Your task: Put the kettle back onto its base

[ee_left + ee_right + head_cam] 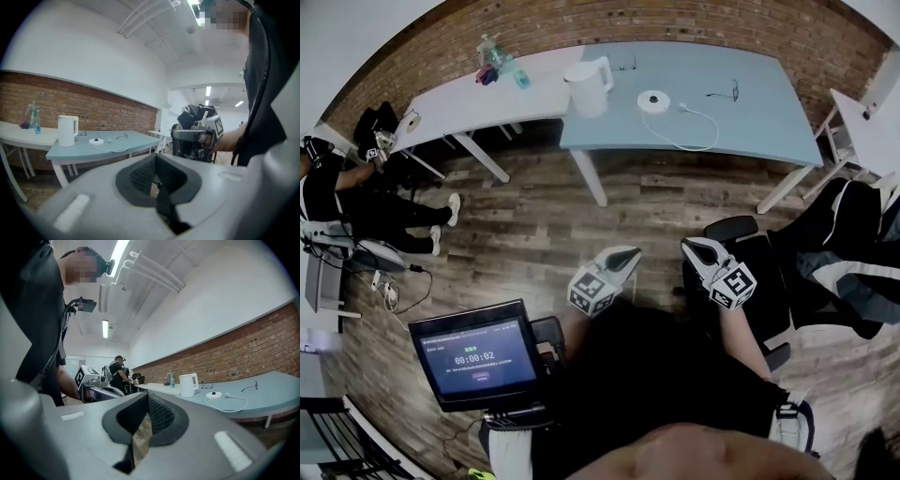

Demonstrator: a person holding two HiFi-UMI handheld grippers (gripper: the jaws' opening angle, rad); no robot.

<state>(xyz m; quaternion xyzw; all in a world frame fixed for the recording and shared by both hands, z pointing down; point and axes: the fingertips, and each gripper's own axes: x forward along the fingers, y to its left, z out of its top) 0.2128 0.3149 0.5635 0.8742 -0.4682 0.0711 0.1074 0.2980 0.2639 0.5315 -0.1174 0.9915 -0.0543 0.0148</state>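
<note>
Left gripper (623, 258): held low in front of the person, jaws pressed together on nothing, well apart from the furniture; judged a resting carry before the approach
Right gripper (698, 248): same pose, jaws closed and empty
Screen (478, 361): at the person's left, timer showing
Kettle (589, 86): white, upright at the left end of the blue table (750, 122), handle turned toward the base; near it but apart, not seated
Base (653, 99): round and bare, cord (698, 141) looped off to its right, so the seat lies unobstructed
Task judged not begun: next comes the approach, then jaws opened for the handle
</note>
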